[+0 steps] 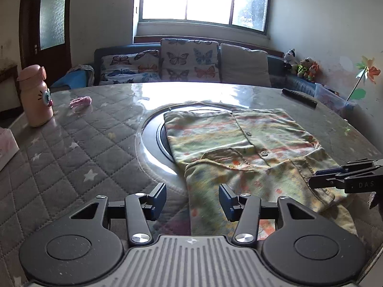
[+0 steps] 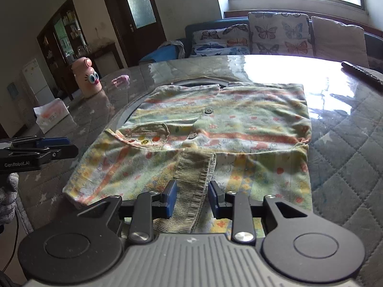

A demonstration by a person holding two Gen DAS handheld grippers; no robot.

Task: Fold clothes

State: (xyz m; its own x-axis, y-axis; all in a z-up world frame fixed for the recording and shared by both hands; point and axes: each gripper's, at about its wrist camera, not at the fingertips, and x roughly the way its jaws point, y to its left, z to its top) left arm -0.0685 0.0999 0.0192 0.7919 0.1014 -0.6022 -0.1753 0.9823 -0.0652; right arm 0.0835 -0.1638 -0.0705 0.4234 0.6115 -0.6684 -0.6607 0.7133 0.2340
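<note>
A small floral, striped buttoned garment (image 1: 241, 143) lies on the quilted table, both sleeves folded in across its lower part; it also shows in the right wrist view (image 2: 222, 129). My left gripper (image 1: 192, 201) is open and empty, over the garment's near left edge. It shows from the side in the right wrist view (image 2: 64, 147). My right gripper (image 2: 191, 197) is open, its fingers either side of the ribbed sleeve cuff (image 2: 194, 174), not clamping it. In the left wrist view it enters from the right (image 1: 318, 179) by the cuff (image 1: 311, 177).
A pink cartoon bottle (image 1: 36, 95) stands at the table's left, a pink scrap (image 1: 80, 101) near it. A dark remote (image 1: 299, 96) lies far right. A round inset plate (image 1: 153, 138) sits under the garment. A sofa with butterfly cushions (image 1: 189, 59) is behind the table.
</note>
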